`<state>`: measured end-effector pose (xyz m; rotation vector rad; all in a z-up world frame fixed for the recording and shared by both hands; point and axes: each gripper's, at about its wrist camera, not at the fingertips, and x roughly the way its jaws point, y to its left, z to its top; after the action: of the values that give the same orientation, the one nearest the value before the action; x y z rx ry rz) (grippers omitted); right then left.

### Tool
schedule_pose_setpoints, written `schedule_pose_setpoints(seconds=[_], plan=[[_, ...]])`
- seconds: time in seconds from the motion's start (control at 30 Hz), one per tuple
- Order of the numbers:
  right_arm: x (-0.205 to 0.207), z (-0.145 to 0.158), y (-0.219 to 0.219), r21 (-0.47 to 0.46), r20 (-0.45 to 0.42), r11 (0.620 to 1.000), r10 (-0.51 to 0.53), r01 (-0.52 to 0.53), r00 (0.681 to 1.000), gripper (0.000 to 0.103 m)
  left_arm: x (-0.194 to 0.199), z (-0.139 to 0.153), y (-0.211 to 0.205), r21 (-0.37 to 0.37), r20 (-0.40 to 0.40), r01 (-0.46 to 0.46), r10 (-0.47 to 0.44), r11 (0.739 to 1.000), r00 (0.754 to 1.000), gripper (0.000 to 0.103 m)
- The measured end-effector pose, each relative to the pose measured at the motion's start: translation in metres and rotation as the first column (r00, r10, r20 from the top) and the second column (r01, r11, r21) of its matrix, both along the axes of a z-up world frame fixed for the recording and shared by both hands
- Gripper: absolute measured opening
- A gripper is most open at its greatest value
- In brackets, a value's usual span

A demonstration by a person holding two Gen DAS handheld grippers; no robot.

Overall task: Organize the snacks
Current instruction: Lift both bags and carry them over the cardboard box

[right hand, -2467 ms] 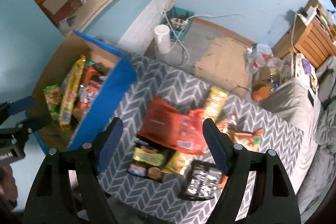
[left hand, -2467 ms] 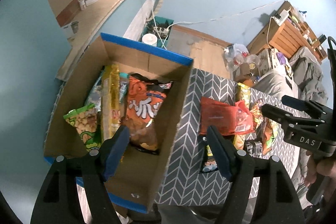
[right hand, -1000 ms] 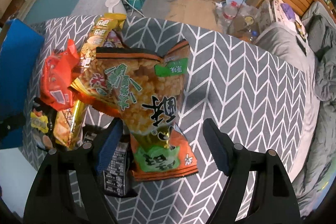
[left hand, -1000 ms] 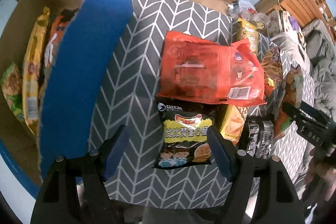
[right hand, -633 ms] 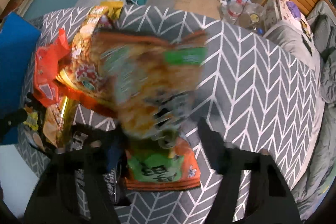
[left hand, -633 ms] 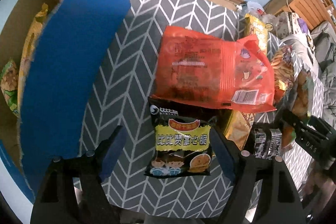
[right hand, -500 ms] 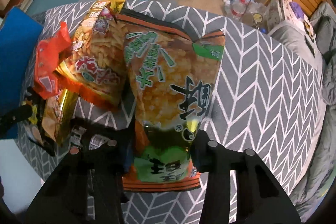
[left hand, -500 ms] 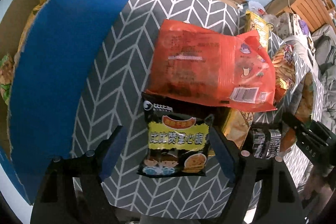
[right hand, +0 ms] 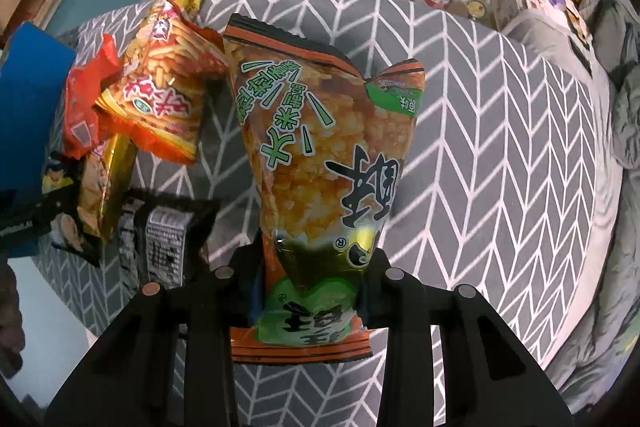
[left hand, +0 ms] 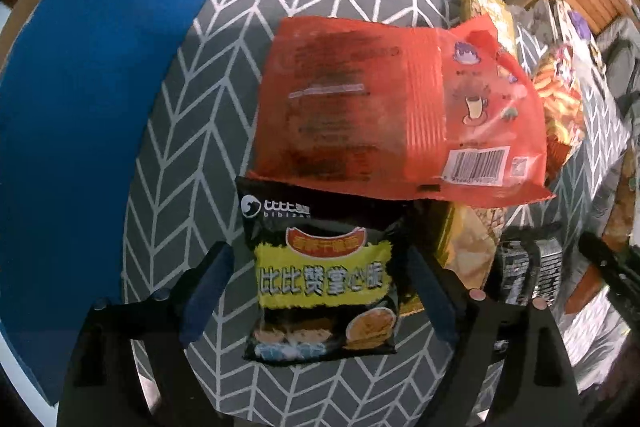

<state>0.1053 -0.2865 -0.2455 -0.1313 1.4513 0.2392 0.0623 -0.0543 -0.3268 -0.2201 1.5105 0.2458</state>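
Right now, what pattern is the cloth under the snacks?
Grey cloth with a white herringbone pattern, clearest in the right wrist view.

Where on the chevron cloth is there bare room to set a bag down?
Bare chevron cloth lies right of the green-and-orange rice cracker bag. A narrower strip runs between the blue box flap and the red bag. The pile around the black-and-yellow bag is crowded.
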Motion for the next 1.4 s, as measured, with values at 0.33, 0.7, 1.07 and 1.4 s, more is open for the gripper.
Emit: schedule_pose_setpoints(seconds=[0.33,0.7,1.07,1.4], plan=[[-0.010,0.012,0.012,-0.006,0.020,1.000,-0.011,0.011,1.000,0.033,-0.023,-0.011,-0.010,-0.010,-0.011,0.110,-0.110,0.994,0.994,0.074],[-0.029,0.031,0.042,-0.021,0.058,1.000,0.020,-0.019,0.998,0.032,-0.041,0.005,0.004,-0.051,0.034,0.175,-0.173,0.983,0.984,0.058],[-0.026,0.059,0.070,-0.010,0.107,0.999,0.049,-0.049,0.993,0.032,-0.044,0.050,0.017,-0.044,0.097,0.211,-0.206,0.976,0.974,0.058],[-0.029,0.080,0.100,-0.008,0.152,0.997,0.083,-0.083,0.985,0.032,-0.047,0.080,0.032,-0.030,0.157,0.226,-0.218,0.974,0.963,0.058]])
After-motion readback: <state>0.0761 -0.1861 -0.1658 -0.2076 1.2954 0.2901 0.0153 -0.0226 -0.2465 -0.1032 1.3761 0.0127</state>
